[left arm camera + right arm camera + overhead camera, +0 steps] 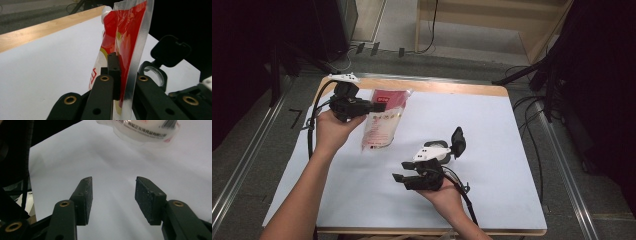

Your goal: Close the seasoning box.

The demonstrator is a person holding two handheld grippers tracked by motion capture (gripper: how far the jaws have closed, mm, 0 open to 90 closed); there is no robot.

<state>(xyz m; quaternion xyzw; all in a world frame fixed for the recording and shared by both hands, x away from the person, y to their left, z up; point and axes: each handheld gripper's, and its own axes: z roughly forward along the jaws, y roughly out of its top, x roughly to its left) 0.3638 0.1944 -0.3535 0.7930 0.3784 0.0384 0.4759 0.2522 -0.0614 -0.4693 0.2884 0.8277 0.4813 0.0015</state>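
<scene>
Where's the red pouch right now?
High view: the red pouch sits left of centre near the table's far edge, pinched by the left tool; the container is to its right.

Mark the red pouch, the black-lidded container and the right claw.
red pouch [384,117]: high view, middle of its printed face.
black-lidded container [457,140]: high view, on the raised black lid.
right claw [113,200]: right gripper view, midway between the open fingertips.

The red pouch is cut off by the top edge in the left gripper view, its lower part hidden behind the jaws; in the right gripper view its barcode print is too blurred to be read
</scene>
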